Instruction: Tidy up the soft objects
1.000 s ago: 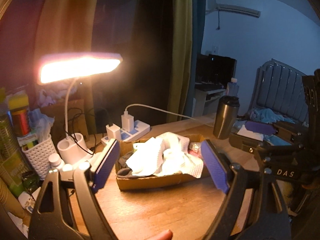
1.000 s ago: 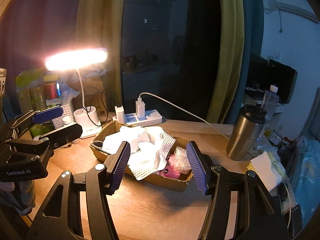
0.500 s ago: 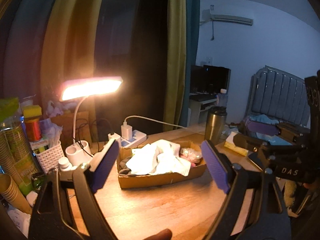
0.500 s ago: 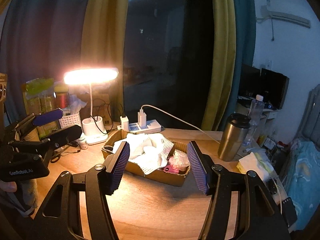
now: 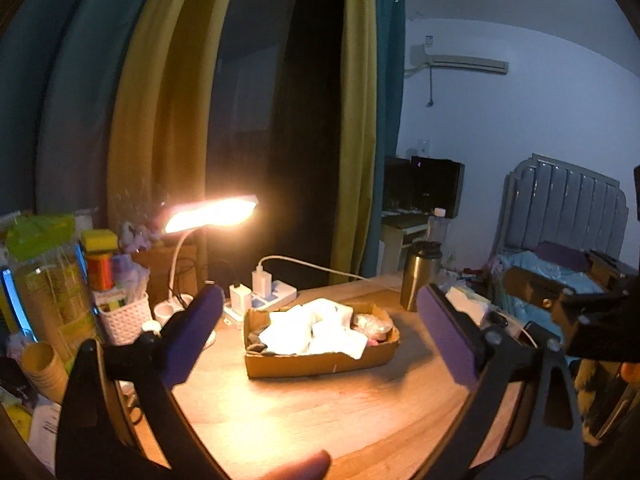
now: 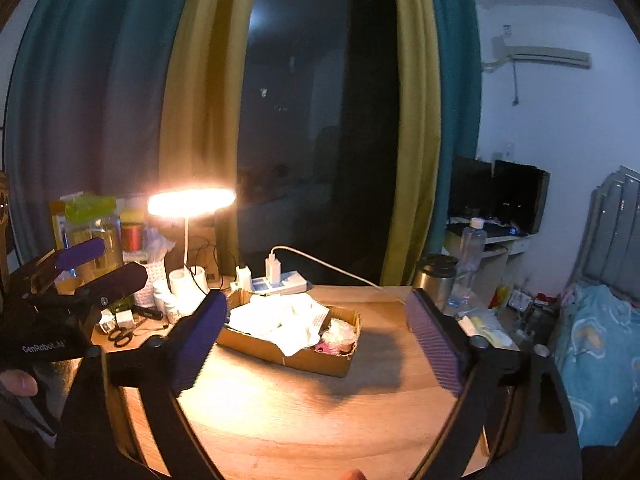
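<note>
Both hand-held grippers, left (image 5: pixel 320 332) and right (image 6: pixel 312 336), are drawn back from the cardboard box (image 5: pixel 320 358); both are spread, empty; soft cloths (image 5: pixel 312 330) ahead appear stowed.

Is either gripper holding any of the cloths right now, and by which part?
Nothing is held. The left gripper and right gripper are both open and empty, short of the cardboard box; the white cloths lie inside it.

Matt brown cardboard box (image 5: pixel 320 362) sitting on a smooth wooden table (image 5: pixel 328 412) and holding soft white cloths (image 5: pixel 316 330) and crinkly clear plastic wrap (image 6: pixel 340 330), a brushed metal tumbler (image 5: pixel 420 276) standing near, ribbed purple pads (image 6: pixel 434 350) lining both grippers' matt black plastic fingers.
</note>
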The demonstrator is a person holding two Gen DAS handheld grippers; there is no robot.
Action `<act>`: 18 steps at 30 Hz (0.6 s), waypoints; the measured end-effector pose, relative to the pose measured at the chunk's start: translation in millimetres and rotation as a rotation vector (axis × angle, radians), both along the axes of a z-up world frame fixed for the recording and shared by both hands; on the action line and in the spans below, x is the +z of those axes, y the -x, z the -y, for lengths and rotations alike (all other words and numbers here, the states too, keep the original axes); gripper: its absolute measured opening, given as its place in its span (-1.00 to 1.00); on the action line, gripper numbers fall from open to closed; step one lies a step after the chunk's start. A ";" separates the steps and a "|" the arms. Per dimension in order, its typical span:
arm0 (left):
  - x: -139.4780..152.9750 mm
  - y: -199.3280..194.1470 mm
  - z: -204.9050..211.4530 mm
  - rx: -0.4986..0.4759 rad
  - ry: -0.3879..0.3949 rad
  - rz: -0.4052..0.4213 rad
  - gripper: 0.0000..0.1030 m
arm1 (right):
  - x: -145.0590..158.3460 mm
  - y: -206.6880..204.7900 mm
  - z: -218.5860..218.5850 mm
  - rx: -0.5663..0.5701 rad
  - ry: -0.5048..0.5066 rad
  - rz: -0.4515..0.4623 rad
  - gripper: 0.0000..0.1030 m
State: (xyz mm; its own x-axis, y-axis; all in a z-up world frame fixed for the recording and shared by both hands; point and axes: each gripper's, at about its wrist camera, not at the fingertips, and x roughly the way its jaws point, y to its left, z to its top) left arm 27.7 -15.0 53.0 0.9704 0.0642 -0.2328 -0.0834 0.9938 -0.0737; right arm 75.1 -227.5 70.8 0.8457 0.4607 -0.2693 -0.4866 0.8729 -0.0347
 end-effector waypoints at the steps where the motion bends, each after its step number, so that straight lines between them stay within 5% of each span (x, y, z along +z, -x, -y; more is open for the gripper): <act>1: 2.8 3.8 2.8 -0.001 -0.011 -0.002 0.92 | 2.4 6.4 2.9 -0.008 -0.004 0.007 0.88; 18: 36.6 43.6 32.8 -0.039 -0.080 0.092 0.92 | 27.4 58.6 40.9 -0.051 -0.081 0.116 0.91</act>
